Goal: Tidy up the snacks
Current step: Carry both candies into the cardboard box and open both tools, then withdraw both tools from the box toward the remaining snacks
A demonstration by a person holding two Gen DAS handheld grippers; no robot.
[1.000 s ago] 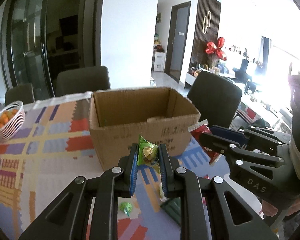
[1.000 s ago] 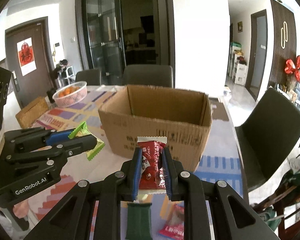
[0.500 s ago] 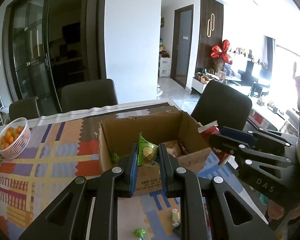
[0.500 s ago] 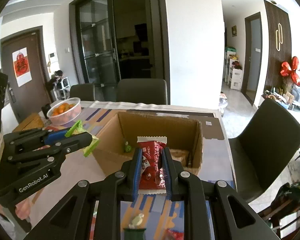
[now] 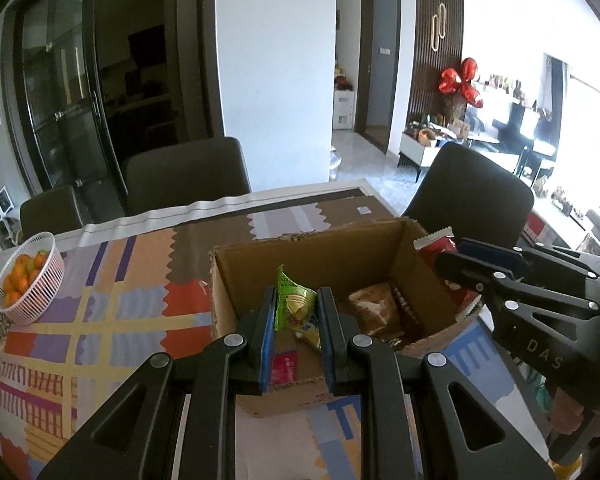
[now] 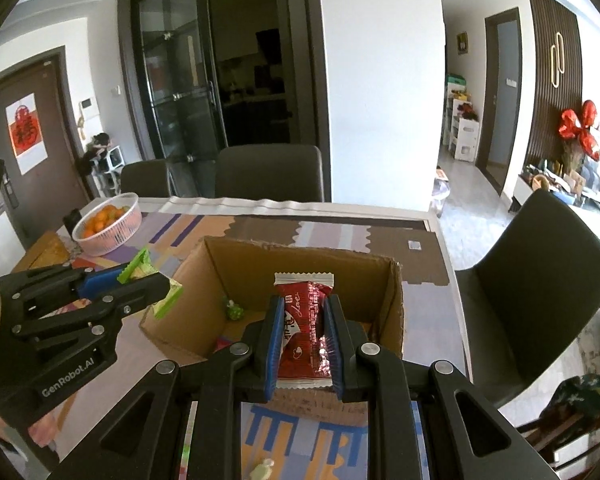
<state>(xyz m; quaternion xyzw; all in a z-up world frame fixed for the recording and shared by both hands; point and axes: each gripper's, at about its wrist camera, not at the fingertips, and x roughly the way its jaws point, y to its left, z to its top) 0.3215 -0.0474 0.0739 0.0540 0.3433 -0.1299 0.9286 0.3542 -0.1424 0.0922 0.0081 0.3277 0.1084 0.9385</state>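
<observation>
Task step: transport of two snack packets to the cardboard box [image 5: 404,264]; judged as the approach stage just ahead of release.
Left claw [image 5: 296,320]: clamped on the green snack packet [image 5: 294,306], which stands upright between the blue pads.
Right claw [image 6: 302,328]: clamped on the red snack packet [image 6: 302,320], long side vertical, crimped end upward.
Green packet location: in the air at the near left part of the box mouth in the left wrist view; the right wrist view shows it over the box's left rim, so it is not clearly inside.
Red packet location: in the air over the near wall of the box; seen from the left wrist view it hangs at the right-hand rim.
Box contents: a tan wrapped item [image 5: 374,310] and a small green candy [image 6: 233,311] lie on the floor of the box; a pink wrapper [image 5: 283,368] shows at the near wall.
Bench [image 5: 112,320]: covered by a patterned cloth; the box stands on it, a white basket of oranges [image 5: 26,280] well apart to the left.
Remaining items: one small wrapped candy [image 6: 262,470] lies on the bench in front of the box.
Next move, requirement: carry both claws further over the opening, lower them, then part the pads.
Risk: the two claws stand close together over one opening; a packet released at the rim could fall outside.
</observation>
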